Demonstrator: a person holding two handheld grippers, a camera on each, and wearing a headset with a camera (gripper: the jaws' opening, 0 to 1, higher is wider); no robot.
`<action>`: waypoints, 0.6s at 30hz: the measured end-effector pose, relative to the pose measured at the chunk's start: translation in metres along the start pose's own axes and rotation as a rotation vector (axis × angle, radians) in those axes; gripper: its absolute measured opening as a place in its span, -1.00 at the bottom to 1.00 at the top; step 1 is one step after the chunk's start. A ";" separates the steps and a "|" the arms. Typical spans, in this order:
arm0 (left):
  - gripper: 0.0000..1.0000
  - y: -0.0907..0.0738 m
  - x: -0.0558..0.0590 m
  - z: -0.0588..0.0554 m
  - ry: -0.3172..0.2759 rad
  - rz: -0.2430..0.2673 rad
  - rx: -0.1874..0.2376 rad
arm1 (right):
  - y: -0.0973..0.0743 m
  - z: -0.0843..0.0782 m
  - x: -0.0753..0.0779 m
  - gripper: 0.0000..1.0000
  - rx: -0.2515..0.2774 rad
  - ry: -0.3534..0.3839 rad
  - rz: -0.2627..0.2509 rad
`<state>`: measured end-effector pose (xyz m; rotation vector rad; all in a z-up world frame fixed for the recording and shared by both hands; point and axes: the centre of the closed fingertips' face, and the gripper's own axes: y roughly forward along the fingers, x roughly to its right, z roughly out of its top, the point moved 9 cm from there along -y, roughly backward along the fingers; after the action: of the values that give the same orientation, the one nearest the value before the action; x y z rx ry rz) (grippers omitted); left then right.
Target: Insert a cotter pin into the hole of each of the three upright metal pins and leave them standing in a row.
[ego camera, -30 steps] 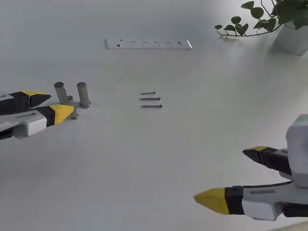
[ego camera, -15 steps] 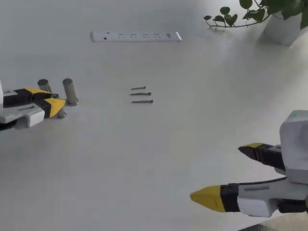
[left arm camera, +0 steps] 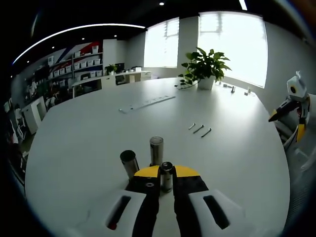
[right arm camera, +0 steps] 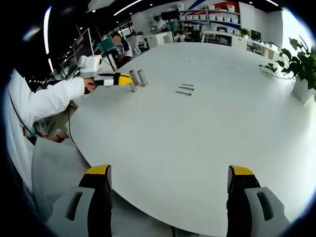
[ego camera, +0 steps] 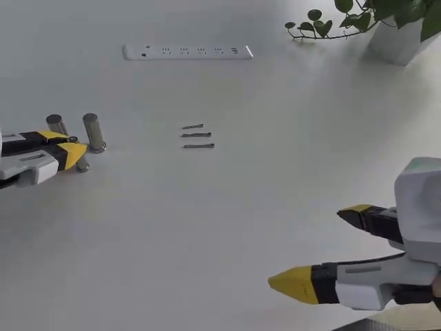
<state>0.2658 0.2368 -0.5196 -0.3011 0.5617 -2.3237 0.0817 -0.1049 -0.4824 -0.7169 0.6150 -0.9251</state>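
The left tongs [ego camera: 74, 142] are clamped on a short grey upright metal pin [left arm camera: 167, 176], with two more grey metal pins [left arm camera: 157, 149] standing just beyond it on the white tabletop [ego camera: 227, 207]. Three thin cotter pins [ego camera: 198, 136] lie side by side well apart from them. The right tongs [ego camera: 306, 248] are spread wide by the near edge.

Toward the counter's [ego camera: 207, 227] left edge, left tool [ego camera: 76, 142] closed on one metal pin [ego camera: 83, 165], just beside two upright metal pins [ego camera: 93, 131]. Mid-counter, three cotter pins [ego camera: 197, 136] side by side. Toward the near edge, right tool [ego camera: 306, 246], jaws apart.
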 end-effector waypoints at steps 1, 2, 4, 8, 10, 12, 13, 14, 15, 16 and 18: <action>-0.86 0.000 0.000 0.000 0.026 -0.001 0.000 | 0.000 0.000 0.000 0.92 0.001 -0.001 0.000; -0.86 -0.001 0.000 0.000 0.084 -0.006 -0.009 | -0.001 0.001 -0.001 0.92 0.002 -0.002 -0.001; -0.87 -0.003 0.002 0.002 0.118 0.008 -0.036 | -0.001 0.001 -0.001 0.92 0.004 -0.004 -0.002; -0.87 -0.011 0.017 0.014 0.177 -0.038 0.010 | -0.002 0.002 -0.002 0.92 0.014 -0.005 -0.004; -0.87 -0.016 0.029 0.020 0.215 -0.085 0.025 | -0.002 0.002 -0.003 0.93 0.019 -0.004 -0.003; -0.87 -0.020 0.041 0.028 0.217 -0.117 0.058 | -0.001 0.000 -0.004 0.93 0.027 -0.002 0.002; -0.87 -0.022 0.047 0.032 0.236 -0.144 0.071 | -0.001 0.000 -0.005 0.93 0.030 0.000 0.004; -0.87 -0.024 0.051 0.035 0.234 -0.153 0.077 | -0.001 -0.001 -0.005 0.93 0.031 0.002 0.005; -0.87 -0.027 0.058 0.039 0.240 -0.170 0.085 | -0.001 -0.001 -0.005 0.92 0.033 0.005 0.007; -0.87 -0.028 0.062 0.043 0.251 -0.183 0.092 | 0.000 -0.002 -0.006 0.92 0.035 0.005 0.009; -0.87 -0.029 0.069 0.047 0.252 -0.201 0.099 | 0.000 -0.002 -0.006 0.92 0.039 0.005 0.011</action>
<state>0.2164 0.1931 -0.4607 -0.0166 0.5564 -2.5958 0.0769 -0.1001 -0.4826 -0.6759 0.6031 -0.9261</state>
